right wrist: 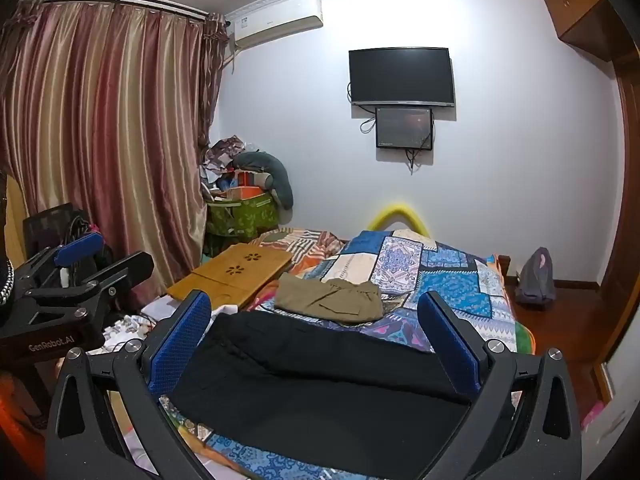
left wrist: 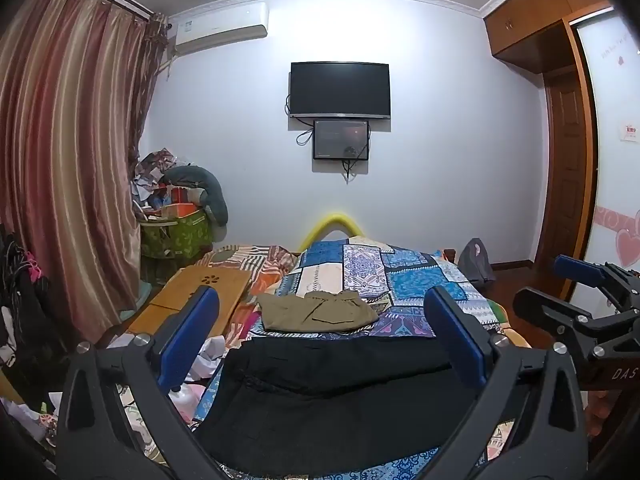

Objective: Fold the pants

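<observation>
**Both tools poised over the black pants**

We held the left tool (left wrist: 322, 334) and right tool (right wrist: 314, 336) side by side above the black pants (left wrist: 332, 396), which lay flat on the bed (left wrist: 404, 280), nearer to us than the folded khaki pants (left wrist: 316, 312). Both tools had jaws spread wide, gripping nothing, probably so we could pick our grasp points. Each pointed level toward the far wall.

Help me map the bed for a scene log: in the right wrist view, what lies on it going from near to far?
Black pants → folded khaki pants → patchwork bedspread stretching away → yellow arch at the far end of the bed.
</observation>
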